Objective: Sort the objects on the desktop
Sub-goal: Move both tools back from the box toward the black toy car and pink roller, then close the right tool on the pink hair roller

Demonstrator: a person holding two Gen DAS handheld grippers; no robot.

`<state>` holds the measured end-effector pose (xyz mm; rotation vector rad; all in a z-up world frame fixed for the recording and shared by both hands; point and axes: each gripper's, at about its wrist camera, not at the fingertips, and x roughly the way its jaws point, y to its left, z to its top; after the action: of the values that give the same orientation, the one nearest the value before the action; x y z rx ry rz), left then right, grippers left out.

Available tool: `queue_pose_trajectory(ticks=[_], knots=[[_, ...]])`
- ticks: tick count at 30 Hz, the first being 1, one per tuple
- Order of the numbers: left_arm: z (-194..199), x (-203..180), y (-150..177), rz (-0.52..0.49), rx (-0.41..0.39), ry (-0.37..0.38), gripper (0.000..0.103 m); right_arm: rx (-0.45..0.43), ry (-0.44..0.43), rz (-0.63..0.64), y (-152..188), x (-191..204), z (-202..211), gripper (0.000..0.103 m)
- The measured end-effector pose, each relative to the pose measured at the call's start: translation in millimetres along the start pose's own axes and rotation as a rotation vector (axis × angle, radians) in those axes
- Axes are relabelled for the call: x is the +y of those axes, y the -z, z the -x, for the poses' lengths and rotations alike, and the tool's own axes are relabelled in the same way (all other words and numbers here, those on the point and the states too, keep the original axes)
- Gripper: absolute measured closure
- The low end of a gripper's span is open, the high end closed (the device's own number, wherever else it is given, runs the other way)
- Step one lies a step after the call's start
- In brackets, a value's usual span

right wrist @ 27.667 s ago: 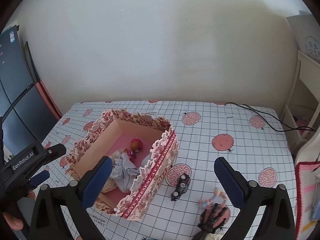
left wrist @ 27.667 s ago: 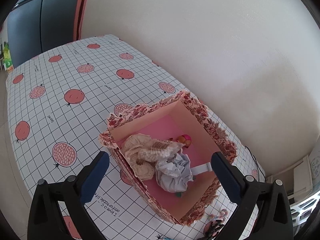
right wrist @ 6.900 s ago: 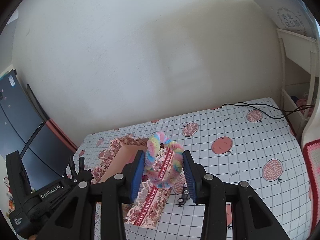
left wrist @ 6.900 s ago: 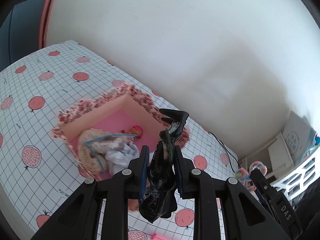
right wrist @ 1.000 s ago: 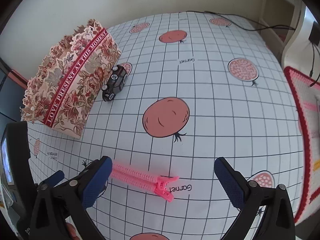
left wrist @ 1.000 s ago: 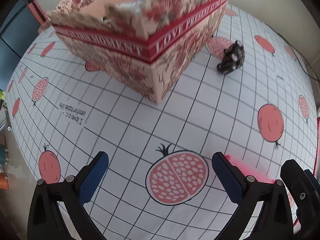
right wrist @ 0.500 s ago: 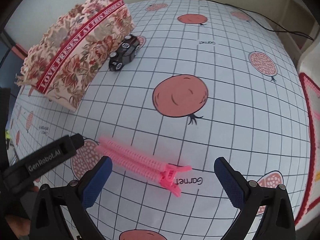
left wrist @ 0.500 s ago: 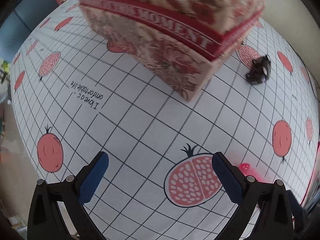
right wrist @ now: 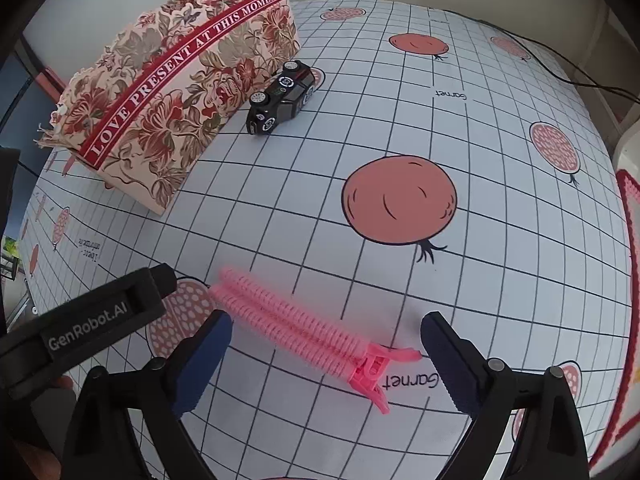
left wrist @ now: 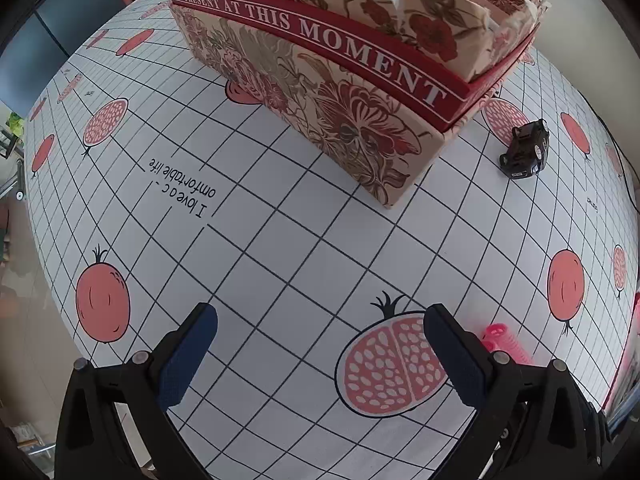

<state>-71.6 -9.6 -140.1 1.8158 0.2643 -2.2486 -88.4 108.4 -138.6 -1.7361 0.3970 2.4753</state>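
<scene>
Your right tongs (right wrist: 326, 356) are closing around one pink hair clip (right wrist: 304, 330), pads not touching. Your left tongs (left wrist: 320, 356) stand apart, empty. Beyond them: one floral box (left wrist: 320, 92), one black toy car (right wrist: 282, 96).

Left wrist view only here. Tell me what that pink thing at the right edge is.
Observer: A long ridged pink clip, lying flat on the table with its hinge end towards the right wrist camera.
Operator: Report where the right gripper is.
Observer: The right gripper straddles the clip. Its jaws are closing and the pads do not touch it yet.
</scene>
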Motion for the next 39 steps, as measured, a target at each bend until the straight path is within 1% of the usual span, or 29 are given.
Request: queue_pose_trajectory(ticks=[4, 6, 10, 12, 13, 14, 15, 19, 21, 22, 24, 27, 30, 33, 37, 39], knots=[[1, -1, 5, 0.002, -0.002, -0.001, 0.000, -0.021, 0.002, 0.004, -1, 4, -4, 0.009], [2, -1, 8, 0.004, -0.003, -0.001, 0.000, -0.037, 0.003, -0.004, -4, 6, -4, 0.016], [5, 0, 13, 0.017, -0.006, 0.017, 0.000, -0.060, 0.009, 0.006, -10, 14, -5, 0.024], [6, 1, 15, 0.026, -0.011, 0.023, 0.000, -0.071, 0.002, -0.001, -9, 17, -6, 0.031], [7, 2, 17, 0.033, -0.013, 0.029, 0.000, -0.074, 0.004, -0.008, -9, 18, -6, 0.032], [8, 3, 18, 0.040, -0.015, 0.036, 0.000, -0.079, 0.008, -0.018, -10, 17, -6, 0.037], [9, 3, 19, 0.043, -0.016, 0.040, 0.000, -0.083, 0.011, -0.030, -11, 16, -6, 0.041], [11, 1, 23, 0.046, -0.024, 0.050, 0.000, -0.092, 0.002, -0.056, -8, 10, -8, 0.048], [12, -2, 27, 0.036, -0.034, 0.040, 0.000, -0.094, -0.007, -0.064, -8, 1, -6, 0.054], [9, -7, 12, 0.027, -0.040, 0.037, 0.000, -0.095, -0.011, -0.077, -8, -1, -6, 0.056], [10, -12, 13, 0.014, -0.050, 0.041, 0.000, -0.096, -0.021, -0.102, -9, -12, -4, 0.062], [13, -15, 16, 0.009, -0.062, 0.044, 0.000, -0.098, -0.032, -0.126, -17, -23, -5, 0.066], [15, -19, 20, -0.003, -0.071, 0.052, 0.000, -0.102, -0.034, -0.137, -20, -26, -5, 0.070], [19, -24, 23, -0.021, -0.084, 0.058, 0.000, -0.105, -0.049, -0.177, -25, -36, -9, 0.073], [23, -35, 28, -0.053, -0.119, 0.056, 0.000, -0.120, -0.073, -0.256, -29, -47, -12, 0.073], [25, -44, 29, -0.079, -0.137, 0.060, 0.001, -0.126, -0.066, -0.278, -36, -49, -11, 0.073]])
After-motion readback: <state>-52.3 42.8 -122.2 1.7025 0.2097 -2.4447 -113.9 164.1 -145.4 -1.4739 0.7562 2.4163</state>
